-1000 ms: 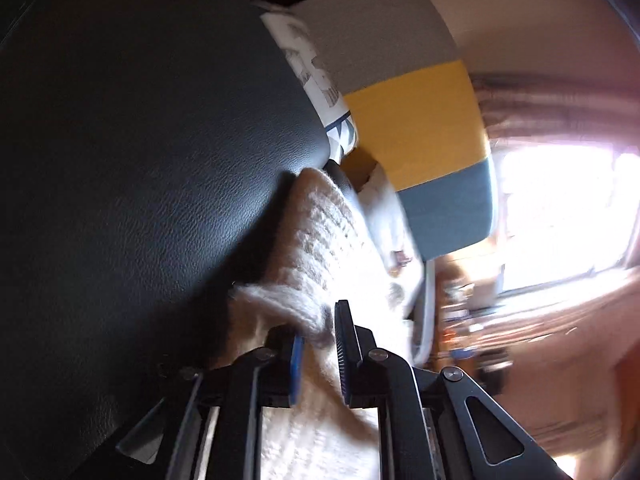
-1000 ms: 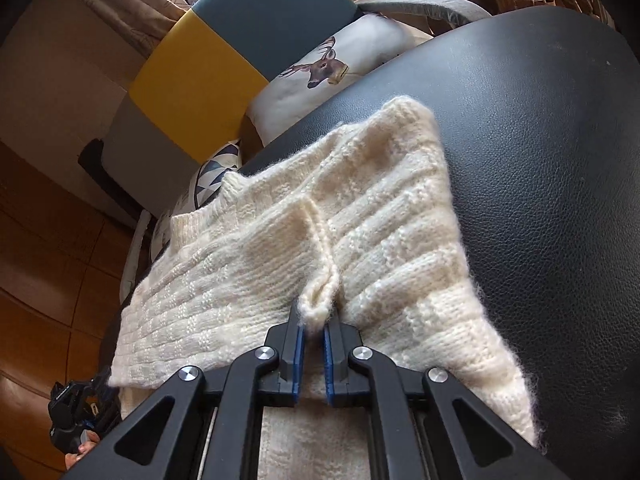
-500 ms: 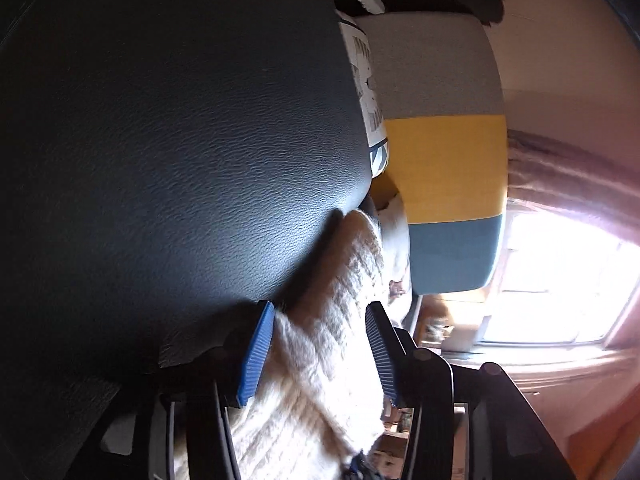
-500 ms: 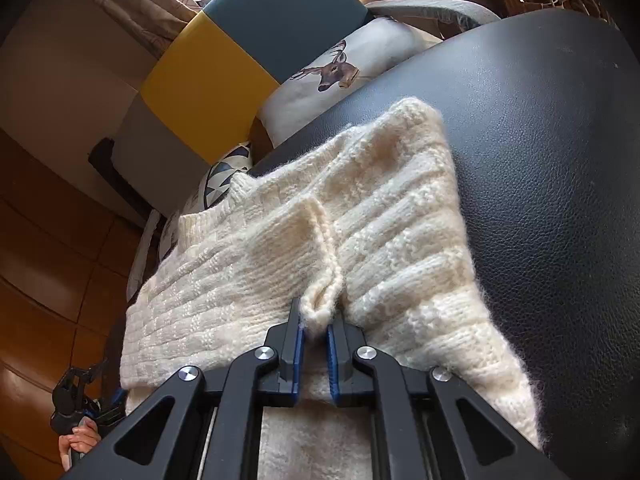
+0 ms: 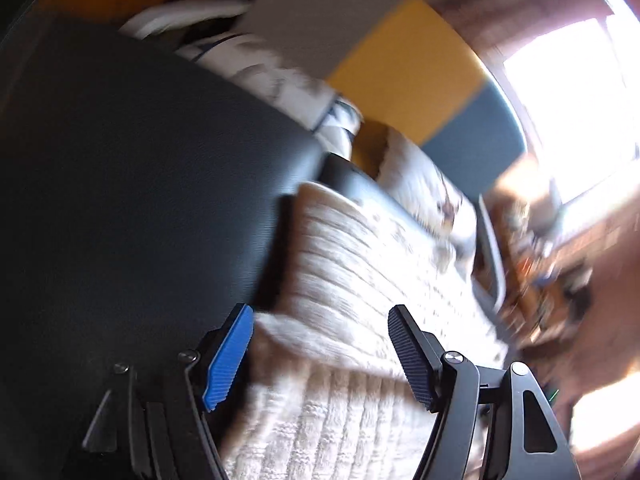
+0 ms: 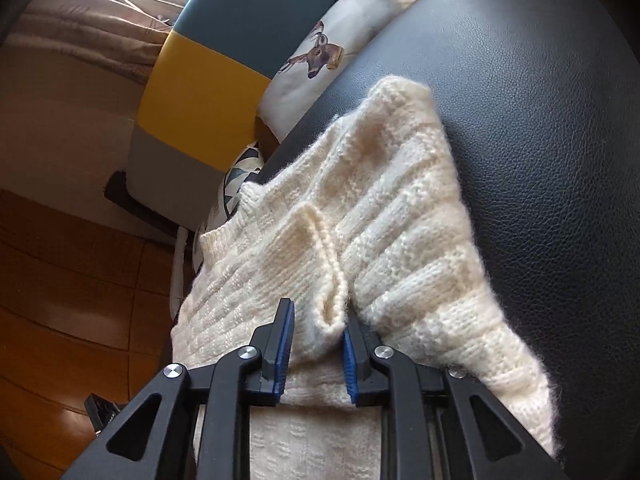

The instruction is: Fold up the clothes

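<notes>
The black leather seat [image 6: 540,140] carries my work: the cream knitted sweater [image 6: 400,208] lies on it, partly folded, one part hanging off the near edge beneath my tools. A patchwork chair [image 6: 224,52] and a deer cushion [image 6: 332,52] stand behind. I judge I am between folds, letting go of a laid panel. My right gripper [image 6: 316,336] stands parted around a raised pleat of knit, pads clear of it. My left gripper [image 5: 320,356] is spread wide over the sweater's edge, grasping nothing. Next I should pick fresh corners and fold again.
</notes>
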Demonstrator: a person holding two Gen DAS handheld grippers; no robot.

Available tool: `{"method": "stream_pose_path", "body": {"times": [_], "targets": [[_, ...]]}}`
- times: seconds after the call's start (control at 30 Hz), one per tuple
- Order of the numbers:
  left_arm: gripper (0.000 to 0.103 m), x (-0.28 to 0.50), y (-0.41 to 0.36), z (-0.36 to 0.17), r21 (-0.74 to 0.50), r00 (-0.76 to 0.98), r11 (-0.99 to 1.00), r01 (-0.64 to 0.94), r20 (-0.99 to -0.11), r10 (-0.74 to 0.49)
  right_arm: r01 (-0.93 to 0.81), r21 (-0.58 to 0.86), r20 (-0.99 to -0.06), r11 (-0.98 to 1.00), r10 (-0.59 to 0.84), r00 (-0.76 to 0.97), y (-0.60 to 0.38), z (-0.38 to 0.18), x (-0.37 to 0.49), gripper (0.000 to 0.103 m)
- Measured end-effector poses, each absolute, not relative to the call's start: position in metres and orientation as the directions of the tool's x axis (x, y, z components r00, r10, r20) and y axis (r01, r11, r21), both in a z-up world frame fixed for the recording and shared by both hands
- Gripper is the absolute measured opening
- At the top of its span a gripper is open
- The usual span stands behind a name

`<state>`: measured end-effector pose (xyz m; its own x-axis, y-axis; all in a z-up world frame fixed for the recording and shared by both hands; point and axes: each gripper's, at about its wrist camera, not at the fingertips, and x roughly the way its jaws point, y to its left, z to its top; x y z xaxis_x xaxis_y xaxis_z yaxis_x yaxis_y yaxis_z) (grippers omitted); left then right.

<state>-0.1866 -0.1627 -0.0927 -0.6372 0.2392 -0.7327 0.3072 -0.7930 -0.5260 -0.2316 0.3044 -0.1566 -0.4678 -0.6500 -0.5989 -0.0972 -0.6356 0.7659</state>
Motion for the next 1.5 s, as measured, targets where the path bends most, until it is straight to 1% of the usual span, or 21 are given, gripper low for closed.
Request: {"method": "stream_pose_path", "body": {"times": [0.07,0.13,0.2,0.23,0.3,0.33,0.4,0.43,0.5,0.57,0.6,0.73,0.8,0.9,1.1,1.13,1.23,1.27,1.33,1.4,1.5], "targets": [[0.075,-0.181,-0.153,-0.093,-0.477,-0.604,-0.819,0.318,-0.768,0.212,-0.087,0.768,-0.597,-0.634,-0.662,-0.454,0.302,-0.157,-0.234,0.023],[0.073,-0.176,-0.143,-0.094,-0.426,-0.59,-0.846,0.32,-0.788,0.174,-0.085,0.798,-0.565,-0.597,-0.69,-0.452,0.301,-0.161,-0.234,0.023],[0.066,-0.166,-0.139,-0.099,-0.383,-0.591,-0.868,0.315,-0.795,0.137,-0.092,0.819,-0.54,-0.567,-0.705,-0.46,0.303,-0.165,-0.233,0.023],[0.065,-0.161,-0.138,-0.1,-0.367,-0.591,-0.876,0.314,-0.797,0.122,-0.093,0.818,-0.539,-0.567,-0.703,-0.464,0.303,-0.165,-0.233,0.022],[0.057,-0.155,-0.142,-0.107,-0.365,-0.581,-0.873,0.324,-0.805,0.12,-0.078,0.76,-0.602,-0.645,-0.653,-0.46,0.296,-0.158,-0.233,0.01],[0.053,-0.154,-0.146,-0.11,-0.373,-0.58,-0.866,0.333,-0.805,0.124,-0.07,0.726,-0.632,-0.684,-0.625,-0.458,0.292,-0.155,-0.232,0.008],[0.032,-0.153,-0.152,-0.112,-0.372,-0.581,-0.859,0.351,-0.806,0.111,-0.03,0.638,-0.691,-0.769,-0.555,-0.464,0.28,-0.139,-0.232,0.007],[0.027,-0.153,-0.156,-0.112,-0.37,-0.582,-0.856,0.36,-0.806,0.103,0.008,0.589,-0.709,-0.808,-0.521,-0.476,0.272,-0.126,-0.233,0.007],[0.003,-0.15,-0.159,-0.104,-0.361,-0.62,-0.87,0.336,-0.78,0.084,0.088,0.526,-0.693,-0.846,-0.487,-0.532,0.264,-0.093,-0.23,0.007],[0.002,-0.15,-0.16,-0.096,-0.329,-0.642,-0.89,0.316,-0.765,0.055,0.131,0.471,-0.661,-0.872,-0.447,-0.603,0.263,-0.062,-0.226,0.006],[0.002,-0.151,-0.161,-0.095,-0.318,-0.644,-0.895,0.313,-0.763,0.046,0.125,0.429,-0.672,-0.894,-0.409,-0.617,0.263,-0.058,-0.226,0.007],[0.003,-0.159,-0.175,-0.106,-0.36,-0.618,-0.865,0.35,-0.783,0.076,0.052,0.36,-0.78,-0.931,-0.331,-0.531,0.268,-0.099,-0.236,0.007],[0.006,-0.156,-0.188,-0.109,-0.397,-0.616,-0.83,0.391,-0.783,0.085,0.026,0.39,-0.796,-0.92,-0.352,-0.493,0.273,-0.123,-0.234,0.007],[0.008,-0.155,-0.204,-0.106,-0.457,-0.639,-0.792,0.404,-0.761,0.113,0.006,0.452,-0.769,-0.892,-0.393,-0.505,0.282,-0.134,-0.23,0.007],[0.008,-0.184,-0.186,-0.085,-0.497,-0.689,-0.833,0.241,-0.692,0.214,-0.04,0.602,-0.7,-0.797,-0.504,-0.507,0.304,-0.14,-0.231,0.012],[0.008,-0.192,-0.177,-0.083,-0.477,-0.683,-0.852,0.215,-0.697,0.218,-0.056,0.582,-0.703,-0.811,-0.468,-0.535,0.308,-0.133,-0.228,0.015],[0.017,-0.216,-0.152,-0.084,-0.388,-0.651,-0.908,0.158,-0.732,0.199,-0.061,0.476,-0.699,-0.878,-0.335,-0.632,0.309,-0.101,-0.218,0.026],[0.021,-0.224,-0.145,-0.087,-0.351,-0.637,-0.924,0.153,-0.75,0.18,-0.017,0.46,-0.68,-0.888,-0.34,-0.65,0.304,-0.091,-0.218,0.026],[0.022,-0.233,-0.135,-0.091,-0.295,-0.625,-0.944,0.146,-0.767,0.144,0.083,0.407,-0.666,-0.91,-0.358,-0.654,0.283,-0.074,-0.223,0.026],[0.022,-0.239,-0.129,-0.095,-0.229,-0.625,-0.959,0.165,-0.777,0.077,0.177,0.293,-0.668,-0.94,-0.334,-0.665,0.256,-0.065,-0.231,0.026],[0.023,-0.248,-0.128,-0.103,-0.177,-0.62,-0.965,0.195,-0.784,0.019,0.244,0.16,-0.736,-0.957,-0.28,-0.616,0.223,-0.079,-0.254,0.026]]}}
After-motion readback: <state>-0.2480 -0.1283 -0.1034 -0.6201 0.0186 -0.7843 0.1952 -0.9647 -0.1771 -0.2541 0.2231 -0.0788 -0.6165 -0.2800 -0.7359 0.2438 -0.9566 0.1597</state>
